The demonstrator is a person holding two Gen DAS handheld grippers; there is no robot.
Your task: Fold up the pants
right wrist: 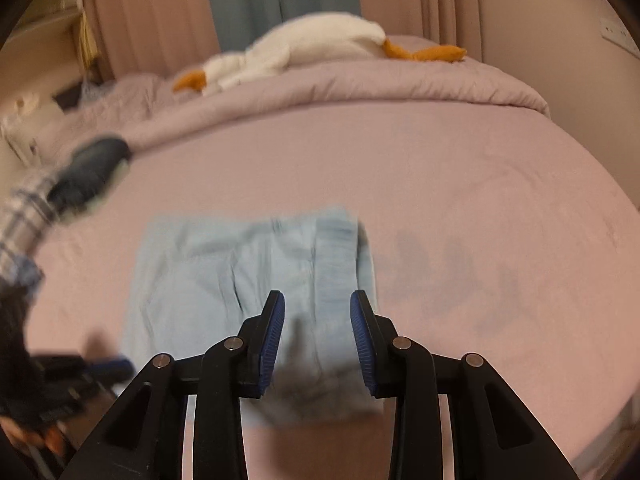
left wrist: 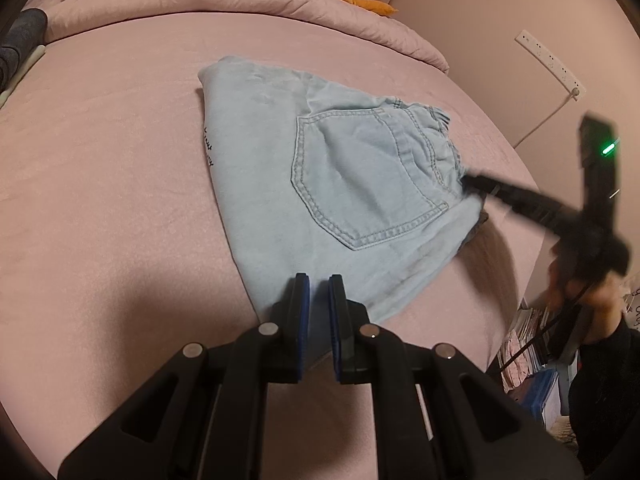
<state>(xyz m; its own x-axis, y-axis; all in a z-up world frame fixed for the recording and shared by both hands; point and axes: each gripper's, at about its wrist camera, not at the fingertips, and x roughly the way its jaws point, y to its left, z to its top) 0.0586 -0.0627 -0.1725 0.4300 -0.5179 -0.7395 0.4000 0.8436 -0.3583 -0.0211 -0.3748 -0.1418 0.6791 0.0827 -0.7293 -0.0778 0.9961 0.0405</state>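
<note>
One pants [left wrist: 340,184] folded, two claws [left wrist: 319,285] [right wrist: 317,300] parted

A bed [left wrist: 100,168] covered with a smooth pink sheet carries everything. The folded light blue pants [left wrist: 332,196] lie flat on the sheet near its middle, back pocket facing up, waistband toward 3 o'clock in the left wrist view. At 12 o'clock a rolled pink blanket [left wrist: 240,4] runs across the far end of the bed, and a white plush goose [right wrist: 304,44] with orange feet lies on top of that blanket.
</note>
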